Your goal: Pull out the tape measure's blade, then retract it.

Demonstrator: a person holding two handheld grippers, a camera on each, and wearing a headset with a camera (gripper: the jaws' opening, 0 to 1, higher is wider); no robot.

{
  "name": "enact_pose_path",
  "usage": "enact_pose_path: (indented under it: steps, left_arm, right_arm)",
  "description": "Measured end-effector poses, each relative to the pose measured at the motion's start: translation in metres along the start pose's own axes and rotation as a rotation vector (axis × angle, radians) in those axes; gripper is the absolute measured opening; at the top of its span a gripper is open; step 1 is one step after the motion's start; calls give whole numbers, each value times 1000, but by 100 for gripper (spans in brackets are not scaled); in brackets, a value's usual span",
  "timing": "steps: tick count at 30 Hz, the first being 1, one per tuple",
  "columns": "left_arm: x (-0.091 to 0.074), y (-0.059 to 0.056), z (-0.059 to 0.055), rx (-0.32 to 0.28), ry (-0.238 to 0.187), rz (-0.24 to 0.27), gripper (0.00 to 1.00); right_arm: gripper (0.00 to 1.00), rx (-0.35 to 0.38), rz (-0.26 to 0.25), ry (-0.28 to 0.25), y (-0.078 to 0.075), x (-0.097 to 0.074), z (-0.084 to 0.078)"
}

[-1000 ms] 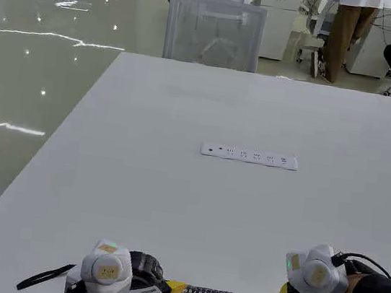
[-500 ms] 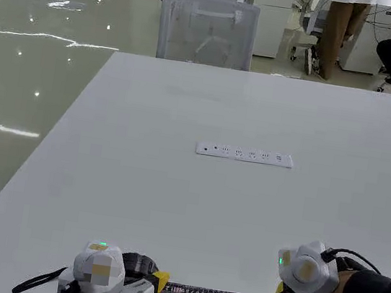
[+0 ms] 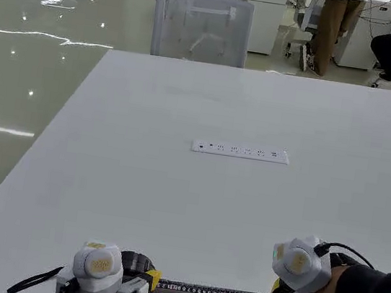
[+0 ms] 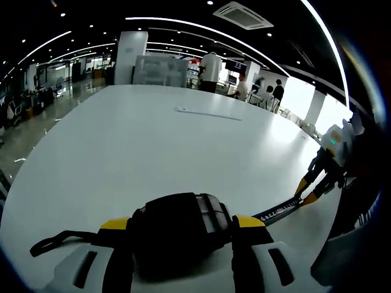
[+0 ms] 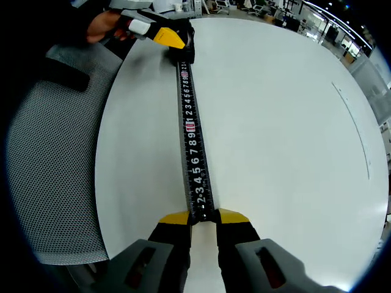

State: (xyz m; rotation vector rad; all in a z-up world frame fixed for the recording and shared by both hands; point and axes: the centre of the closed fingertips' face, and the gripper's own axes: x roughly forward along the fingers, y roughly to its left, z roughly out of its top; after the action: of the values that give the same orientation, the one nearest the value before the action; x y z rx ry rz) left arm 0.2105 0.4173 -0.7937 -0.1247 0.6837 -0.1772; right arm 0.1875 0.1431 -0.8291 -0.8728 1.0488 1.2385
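Right gripper view: blade (image 5: 191,140) scale reads 2 right at the right gripper's (image 5: 198,217) yellow fingertips (image 5: 175,218), then 3–9 running away from them. Next a red-boxed 10, then single digits repeat toward the case (image 5: 188,52). Head view: blade digits too small to read.

Bright, even indoor light, sharp in the head view.
Glare streaks and light specks across the glossy floor (image 3: 16,77) at left; only faint, soft shadows on the white table (image 3: 172,209). Ceiling lights (image 4: 183,23) bent into arcs by fisheye in the left gripper view, edges dark and warped. Blade (image 5: 192,140) numbers crisp, nearest foreground slightly soft.
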Motion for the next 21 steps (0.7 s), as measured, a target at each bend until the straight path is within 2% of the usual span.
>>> enact_pose_path:
  steps: [4,9,16,17,19,21]
  left_arm:
    - [0,0,-1,26,18,12,60]
    - [1,1,-3,30,33,21,59]
    - [0,0,-3,39,36,21,59]
    - [0,1,-3,40,34,20,59]
    - [1,1,-3,42,33,17,58]
    - [1,1,-3,44,34,16,58]
  right_arm:
    - [12,-12,2,3,0,0,0]
    - [12,-20,0,-4,0,1,0]
    - [12,-26,-1,-6,0,1,0]
    - [12,-43,-5,-10,1,1,0]
    - [12,-24,-10,-25,1,1,1]
    - [12,-36,-15,-30,2,1,1]
